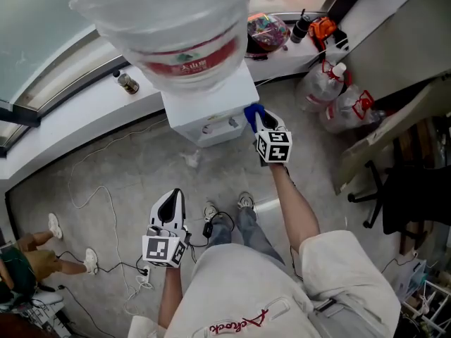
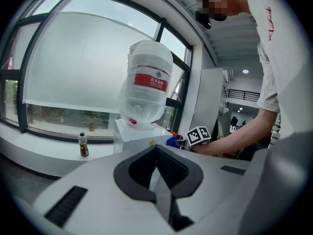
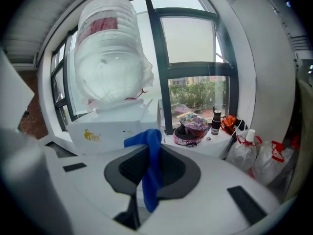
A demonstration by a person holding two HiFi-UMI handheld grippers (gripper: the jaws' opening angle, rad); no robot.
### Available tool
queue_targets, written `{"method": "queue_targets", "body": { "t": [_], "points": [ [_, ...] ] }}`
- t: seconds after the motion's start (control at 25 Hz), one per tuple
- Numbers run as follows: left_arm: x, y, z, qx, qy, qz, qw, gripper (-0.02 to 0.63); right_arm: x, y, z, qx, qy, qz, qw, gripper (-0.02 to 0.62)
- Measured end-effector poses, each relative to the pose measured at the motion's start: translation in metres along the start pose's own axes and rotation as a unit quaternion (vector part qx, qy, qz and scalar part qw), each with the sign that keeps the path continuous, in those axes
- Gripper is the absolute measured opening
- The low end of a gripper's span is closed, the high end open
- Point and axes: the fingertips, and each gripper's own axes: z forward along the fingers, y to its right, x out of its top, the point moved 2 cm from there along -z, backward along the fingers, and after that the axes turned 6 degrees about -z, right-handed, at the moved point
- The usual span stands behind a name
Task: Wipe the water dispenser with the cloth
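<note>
Right gripper (image 1: 262, 124) clenched on blue cloth (image 1: 251, 113), at right front corner of water dispenser (image 1: 204, 111). Left gripper (image 1: 171, 201) closed, empty, well apart. Helmet (image 1: 266, 30), 2 plastic bags (image 1: 331, 94) beside dispenser; small bottle (image 1: 127, 83) on ledge.

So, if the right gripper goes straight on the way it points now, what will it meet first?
Probably the white body of the water dispenser, just ahead of the blue cloth clamped in the right gripper; depth is unclear.

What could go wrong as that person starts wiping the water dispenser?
The blue cloth is pinched in the right gripper by a thin fold, so rubbing might pull it free. Pushing hard on the water dispenser could rock the big bottle on top. Loose cables lie near the feet.
</note>
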Motion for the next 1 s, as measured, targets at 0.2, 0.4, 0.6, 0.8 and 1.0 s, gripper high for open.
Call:
{"method": "queue_targets", "body": {
  "t": [0.2,0.4,0.6,0.8,1.0],
  "points": [
    [0.001,0.004,-0.002,0.000,0.002,-0.001,1.0000,0.011,0.006,-0.011,-0.012,0.007,0.009,-0.004,1.000,0.057],
    [0.002,0.005,-0.011,0.002,0.010,-0.004,0.9999,0.011,0.001,-0.066,-0.031,0.053,0.016,-0.033,0.998,0.057],
    [-0.001,-0.005,-0.032,0.020,0.017,-0.009,0.9996,0.011,-0.008,-0.144,-0.027,0.118,0.009,-0.042,0.992,0.057],
    [-0.005,-0.031,-0.063,0.059,0.024,-0.022,0.9977,0.011,-0.011,-0.216,-0.006,0.171,0.001,-0.050,0.984,0.057],
    [-0.011,-0.058,-0.085,0.092,0.026,-0.029,0.9950,0.011,-0.016,-0.264,0.015,0.206,-0.012,-0.065,0.976,0.057]
  ]
}}
